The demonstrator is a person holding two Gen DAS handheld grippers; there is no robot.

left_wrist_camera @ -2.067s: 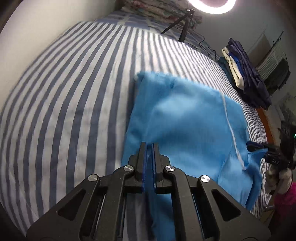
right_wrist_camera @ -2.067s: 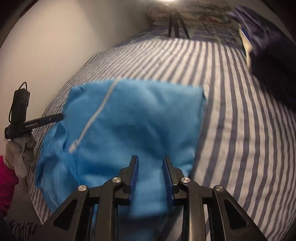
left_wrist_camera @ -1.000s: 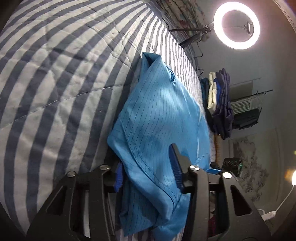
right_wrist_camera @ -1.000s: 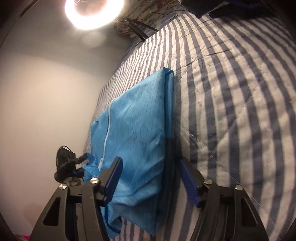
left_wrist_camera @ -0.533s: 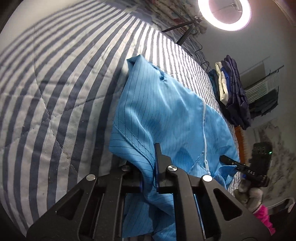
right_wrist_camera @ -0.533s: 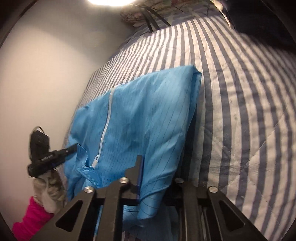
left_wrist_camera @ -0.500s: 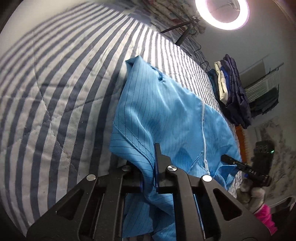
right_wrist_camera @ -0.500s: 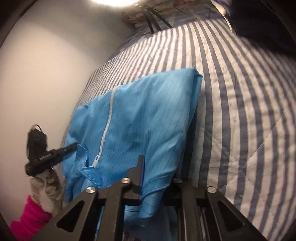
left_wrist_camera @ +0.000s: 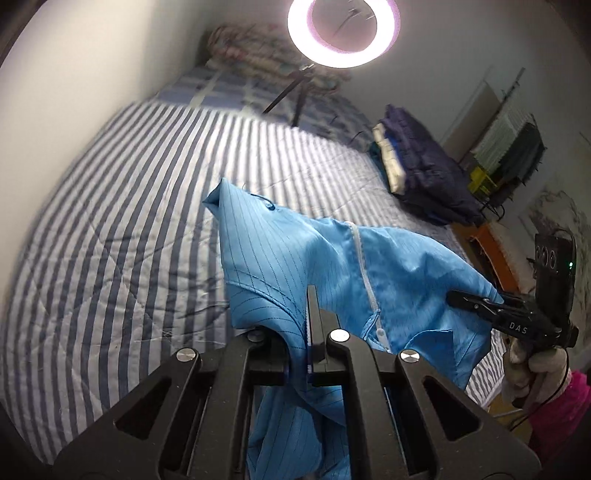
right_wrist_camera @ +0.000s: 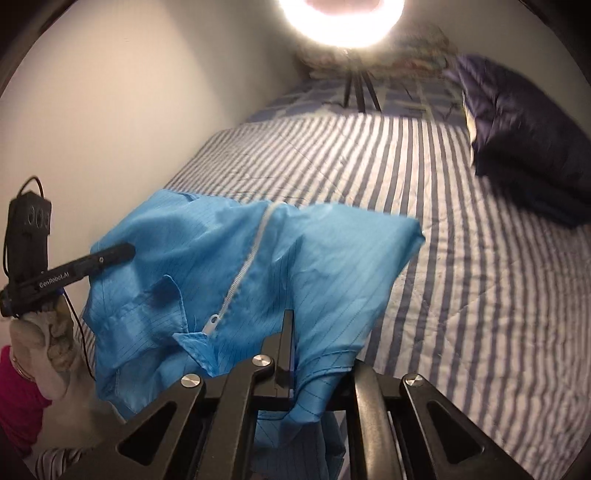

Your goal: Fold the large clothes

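A bright blue garment [left_wrist_camera: 295, 254] with a white zipper [left_wrist_camera: 365, 273] is held up over the striped bed [left_wrist_camera: 129, 229]. My left gripper [left_wrist_camera: 301, 325] is shut on its near left edge. My right gripper [right_wrist_camera: 295, 343] is shut on its near right edge, and it also shows in the left wrist view [left_wrist_camera: 476, 304]. The garment [right_wrist_camera: 258, 266] sags between them, its far fold lifted off the bed. The left gripper also shows at the left of the right wrist view [right_wrist_camera: 110, 254].
A pile of folded dark clothes [left_wrist_camera: 424, 173] sits at the bed's far right, also in the right wrist view [right_wrist_camera: 524, 147]. A ring light on a tripod [left_wrist_camera: 343, 33] stands at the far end. A wall [right_wrist_camera: 110, 110] runs along the left side.
Both grippers opened, then shut on the garment's near edge and have raised it; the garment now hangs lifted off the bed instead of lying flat.
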